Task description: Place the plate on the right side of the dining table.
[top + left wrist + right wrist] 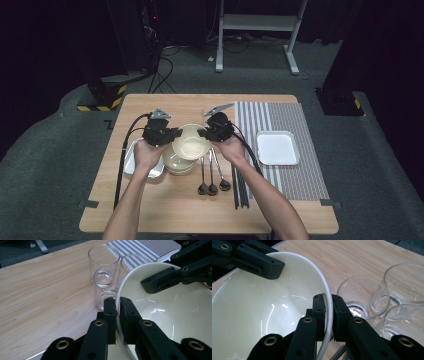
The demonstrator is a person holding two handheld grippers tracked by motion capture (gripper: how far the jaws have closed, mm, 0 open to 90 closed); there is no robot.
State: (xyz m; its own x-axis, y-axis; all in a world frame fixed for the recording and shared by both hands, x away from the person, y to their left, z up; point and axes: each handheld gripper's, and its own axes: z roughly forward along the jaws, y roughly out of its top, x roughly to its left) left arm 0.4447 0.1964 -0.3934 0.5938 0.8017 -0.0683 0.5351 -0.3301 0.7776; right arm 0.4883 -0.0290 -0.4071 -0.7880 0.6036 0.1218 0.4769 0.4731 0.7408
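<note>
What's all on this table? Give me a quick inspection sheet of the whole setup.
Surface: light wooden table, striped placemat on its right side.
Job's things: cream bowl, tilted, held above a stack of bowls.
Clutter: three clear glasses beyond the bowl; three dark spoons; dark chopsticks; white square tray on the mat; another tray at left.
Grippers: left claw clamps the bowl's rim; right claw clamps the opposite rim.
Cables: black cable trails from the left claw over the table edge.
Surroundings: grey carpet, white frame legs, dark stands.
</note>
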